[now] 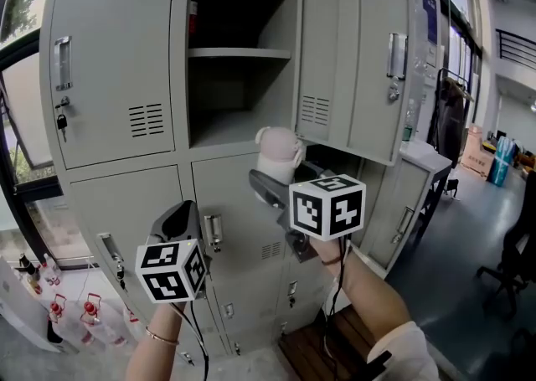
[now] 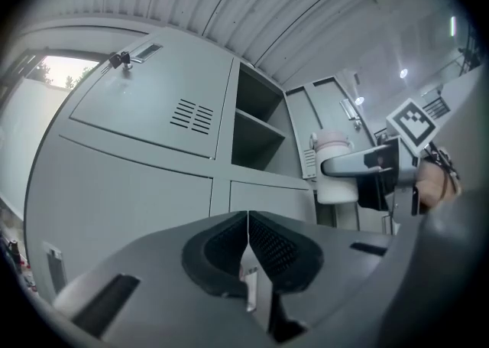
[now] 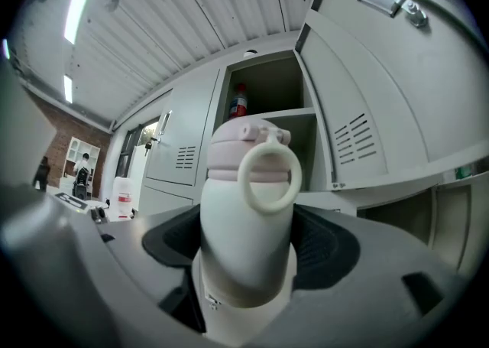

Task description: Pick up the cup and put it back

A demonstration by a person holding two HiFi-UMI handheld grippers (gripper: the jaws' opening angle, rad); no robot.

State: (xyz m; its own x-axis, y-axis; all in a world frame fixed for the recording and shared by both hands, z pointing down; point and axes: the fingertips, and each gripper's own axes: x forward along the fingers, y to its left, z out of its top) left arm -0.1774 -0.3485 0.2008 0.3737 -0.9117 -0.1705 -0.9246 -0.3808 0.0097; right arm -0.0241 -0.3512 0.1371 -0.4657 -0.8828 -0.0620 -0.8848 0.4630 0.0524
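Cup: a white, cylindrical cup [image 3: 248,232] with a pale pink lid and a ring-shaped loop, held in the air in front of the lockers, not resting on anything.
Long axis: upright, lid up, the loop turned back toward the right gripper view.
Grip: the right gripper [image 3: 248,262] has its jaws spread wide and clamped on the cup's lower body, one dark pad on each side.
Way to go: the open compartment of the grey metal locker [image 1: 239,78] lies ahead and slightly up and left of the cup; the lid sits about level with the opening's lower lip.
Likely target: the bay under the shelf [image 1: 239,53], by my judgement, so the cup needs a lift over the lip, then a push inward.
In the way: the open grey door [image 1: 352,61] stands just right of the cup; the shelf limits headroom.
Other things: a small red-and-white container [image 3: 239,100] stands on the upper level.
Left gripper: the left gripper [image 1: 180,216], jaws pressed together on nothing, is lower, to the left and farther from the opening.
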